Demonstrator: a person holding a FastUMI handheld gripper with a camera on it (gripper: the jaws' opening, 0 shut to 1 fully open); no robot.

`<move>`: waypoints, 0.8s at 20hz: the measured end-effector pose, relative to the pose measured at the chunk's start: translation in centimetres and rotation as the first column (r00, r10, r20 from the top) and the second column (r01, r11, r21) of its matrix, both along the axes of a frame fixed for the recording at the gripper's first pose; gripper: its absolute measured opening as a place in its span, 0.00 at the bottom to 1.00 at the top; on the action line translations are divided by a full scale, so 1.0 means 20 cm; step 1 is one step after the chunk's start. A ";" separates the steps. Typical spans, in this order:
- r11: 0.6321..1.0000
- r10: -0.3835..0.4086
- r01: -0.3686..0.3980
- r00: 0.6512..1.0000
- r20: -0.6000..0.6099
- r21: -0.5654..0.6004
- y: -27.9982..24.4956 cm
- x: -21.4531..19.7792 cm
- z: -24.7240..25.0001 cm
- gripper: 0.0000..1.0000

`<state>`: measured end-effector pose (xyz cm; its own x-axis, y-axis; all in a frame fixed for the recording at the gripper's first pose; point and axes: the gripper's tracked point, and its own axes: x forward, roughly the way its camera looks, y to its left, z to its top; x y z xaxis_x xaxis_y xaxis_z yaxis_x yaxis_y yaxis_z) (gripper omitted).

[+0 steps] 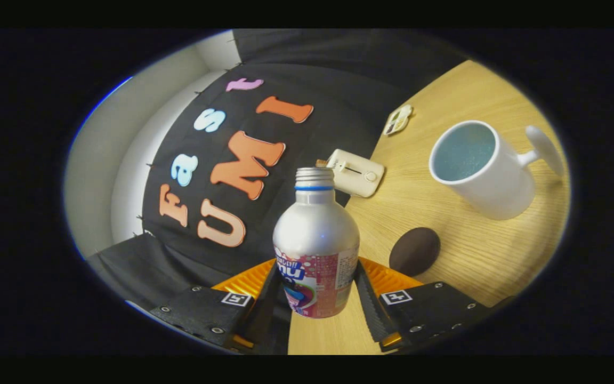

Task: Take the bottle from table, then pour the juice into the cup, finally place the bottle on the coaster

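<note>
Clamped on the bottle (316, 250), the gripper (315, 290) sits at the bottom centre of the frame, one finger (264, 298) pressing the label from the left and the other from the right. That bottle is a silvery metal one with a pink and white label around its lower half, a blue ring under the threaded neck, and no cap on the mouth. It stands between the fingers and looks lifted, its base clear of the wooden table (445, 240), and the whole scene is tilted, so the tabletop slopes up toward the upper right.

To the right of the bottle, low in the frame, a dark round coaster (414, 250) lies flat on the wood, just beyond the right finger. Farther up and to the right stands a white cup (483, 173) with its handle pointing away to the right; its inside looks pale blue. Behind the bottle's neck a small cream-coloured device (355, 172) rests at the table's edge, and a smaller pale object (398, 119) lies higher up near that same edge. I cannot tell what either is.
</note>
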<state>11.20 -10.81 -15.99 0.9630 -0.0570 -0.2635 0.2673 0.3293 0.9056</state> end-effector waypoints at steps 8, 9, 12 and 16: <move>0.961 -0.118 0.095 0.990 0.073 0.258 -0.07 0.01 0.09 0.73; 0.952 -0.136 0.109 0.988 0.076 0.284 -0.09 0.03 0.10 0.73; 0.921 -0.182 0.139 0.980 0.086 0.364 -0.11 0.02 0.12 0.73; 0.886 -0.218 0.156 0.971 0.097 0.436 -0.14 0.02 0.14 0.73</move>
